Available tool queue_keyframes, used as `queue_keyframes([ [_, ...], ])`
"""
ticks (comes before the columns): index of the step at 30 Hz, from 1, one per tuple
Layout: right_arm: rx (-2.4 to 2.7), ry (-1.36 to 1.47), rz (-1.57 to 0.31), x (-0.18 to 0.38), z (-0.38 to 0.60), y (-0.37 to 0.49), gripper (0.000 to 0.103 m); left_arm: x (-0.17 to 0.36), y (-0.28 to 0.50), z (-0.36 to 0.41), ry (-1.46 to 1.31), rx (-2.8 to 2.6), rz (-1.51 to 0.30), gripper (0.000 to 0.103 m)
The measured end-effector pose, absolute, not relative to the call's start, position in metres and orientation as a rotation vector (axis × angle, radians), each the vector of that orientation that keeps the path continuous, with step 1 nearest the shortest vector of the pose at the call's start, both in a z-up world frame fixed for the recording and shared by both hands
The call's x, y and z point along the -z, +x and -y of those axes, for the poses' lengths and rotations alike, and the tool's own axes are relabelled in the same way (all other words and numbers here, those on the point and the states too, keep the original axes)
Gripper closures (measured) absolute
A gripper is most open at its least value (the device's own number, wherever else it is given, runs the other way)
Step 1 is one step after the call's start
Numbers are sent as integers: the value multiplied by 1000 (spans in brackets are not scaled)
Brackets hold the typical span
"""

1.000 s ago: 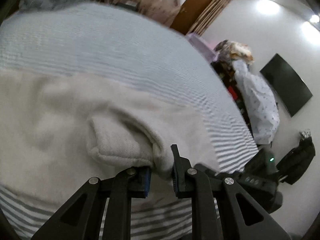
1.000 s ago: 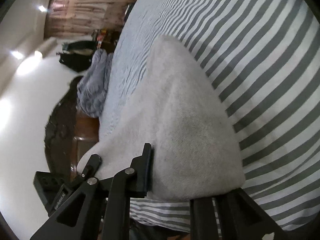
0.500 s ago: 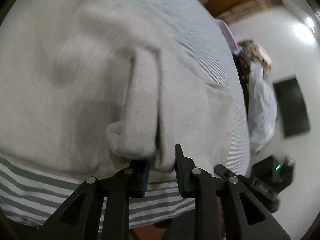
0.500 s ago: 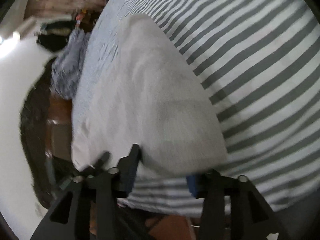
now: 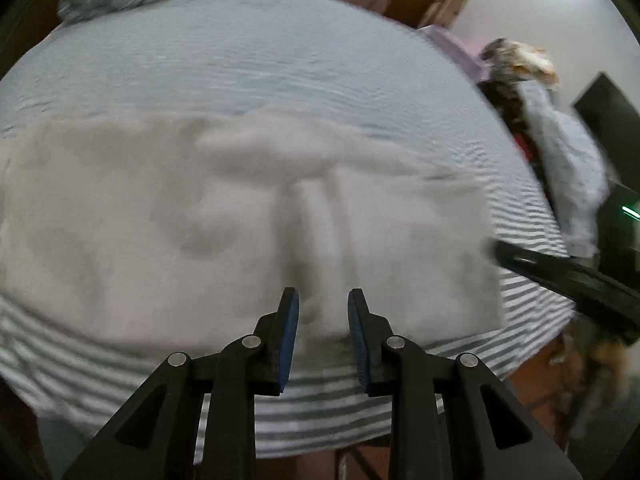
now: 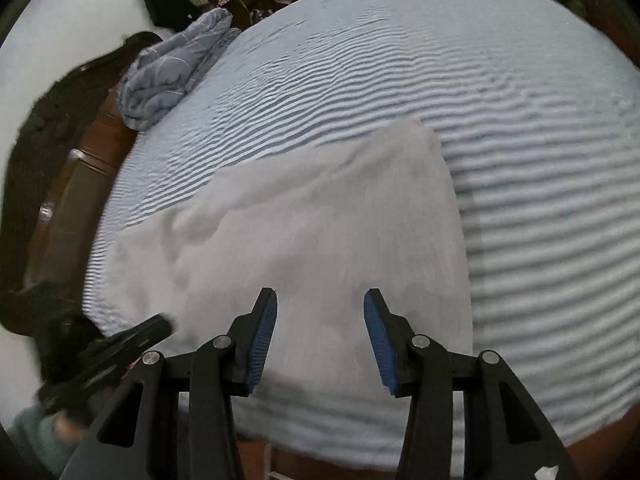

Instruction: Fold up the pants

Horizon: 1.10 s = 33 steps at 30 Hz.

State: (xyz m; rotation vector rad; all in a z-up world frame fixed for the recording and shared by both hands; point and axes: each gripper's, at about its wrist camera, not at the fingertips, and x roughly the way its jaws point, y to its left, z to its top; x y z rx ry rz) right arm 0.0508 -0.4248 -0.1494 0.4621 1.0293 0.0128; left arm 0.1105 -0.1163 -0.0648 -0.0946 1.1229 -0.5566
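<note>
Lying flat: the pants (image 5: 248, 216), pale grey and fleecy, spread in a folded slab across the near part of the bed (image 5: 248, 64), their front edge just short of the mattress edge.
Bed: striped sheet, bare beyond the garment; a crumpled blue-grey blanket (image 6: 176, 72) sits at its far left corner in the right wrist view.
What changed: a second ago both tongs pinched the near edge of the cloth; now the fabric lies on the sheet and neither pair touches it.
Left tongs (image 5: 323, 316): released, jaws having just parted a little, nothing between the blue pads, hanging above the near hem over a raised ridge in the cloth.
Right tongs (image 6: 320, 328): released, jaws having just sprung wider, empty, poised above the garment's right half.
Meaning for the task: one fold looks laid down and let go. The slab is still broad, so a further fold likely remains.
Watch point: the ridge and soft wrinkles near the middle may need smoothing before the next grasp.
Far side: the pants' back edge lies uneven, its right corner reaching furthest up the sheet.
</note>
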Motion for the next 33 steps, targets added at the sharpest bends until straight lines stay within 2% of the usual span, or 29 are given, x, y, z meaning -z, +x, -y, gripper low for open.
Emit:
queue_keyframes([
  [4, 24, 359, -1068, 159, 416, 88, 62, 60, 111, 159, -98, 681, -1050, 74],
  [9, 50, 308, -1134, 176, 422, 108, 65, 120, 136, 184, -141, 697, -1224, 74],
  [10, 57, 299, -1141, 180, 424, 110, 68, 131, 140, 182, -149, 701, -1244, 78],
  [11, 59, 299, -1146, 181, 425, 111, 69, 135, 144, 180, -161, 695, -1238, 89],
  [12, 59, 302, -1148, 182, 427, 112, 69, 138, 146, 177, -164, 685, -1234, 95],
  [16, 66, 311, -1151, 185, 427, 118, 68, 141, 156, 171, -222, 720, -1273, 95],
  [20, 74, 321, -1164, 181, 423, 117, 63, 119, 158, 157, -184, 752, -1262, 94],
  [22, 74, 321, -1170, 179, 419, 111, 60, 103, 163, 134, -182, 742, -1232, 89],
  [23, 68, 323, -1173, 178, 416, 107, 60, 91, 167, 118, -183, 721, -1208, 77],
  [24, 68, 322, -1172, 177, 413, 102, 60, 86, 171, 104, -191, 706, -1189, 60],
  [26, 58, 327, -1178, 176, 406, 95, 58, 64, 180, 71, -205, 651, -1119, 44],
  [33, 39, 319, -1228, 178, 380, 75, 57, 12, 198, -57, -168, 443, -936, 39],
])
